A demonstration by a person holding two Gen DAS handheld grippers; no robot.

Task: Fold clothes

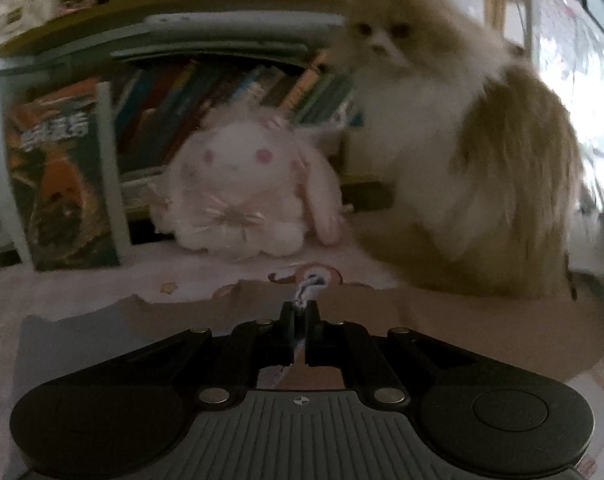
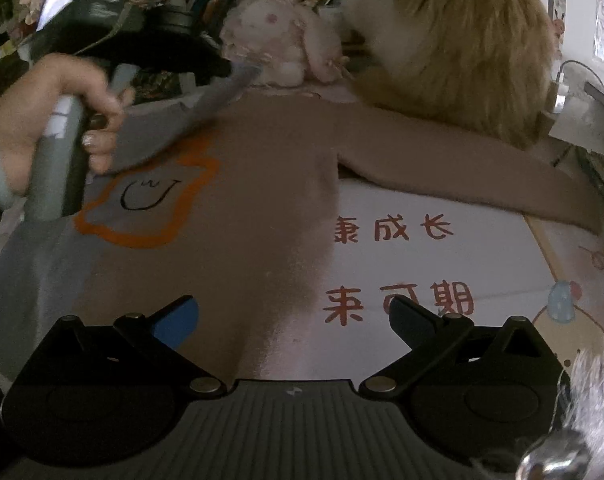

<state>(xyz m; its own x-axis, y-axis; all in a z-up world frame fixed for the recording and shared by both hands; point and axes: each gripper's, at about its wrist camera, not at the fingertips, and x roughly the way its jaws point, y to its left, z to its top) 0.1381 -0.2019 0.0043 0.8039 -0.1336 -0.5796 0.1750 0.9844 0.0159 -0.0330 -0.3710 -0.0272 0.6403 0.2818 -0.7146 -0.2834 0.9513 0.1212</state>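
The left tongs (image 1: 300,312) pinch a grey sleeve (image 2: 190,120) of the brown sweater (image 2: 262,184) spread on the worktop; lay it flat across the chest (mind the cat (image 2: 461,48) on the far sleeve). Right tongs (image 2: 294,320) gape wide, empty.

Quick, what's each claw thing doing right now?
Left gripper: closed, pinching the sweater's fabric.
Right gripper: open, holding nothing, above the sweater.

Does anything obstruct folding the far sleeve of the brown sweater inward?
Yes. A fluffy cat sits at the sweater's far edge, its fur over the shoulder where the outstretched sleeve begins. The open right tongs hover above the hem with nothing between them and the cloth.
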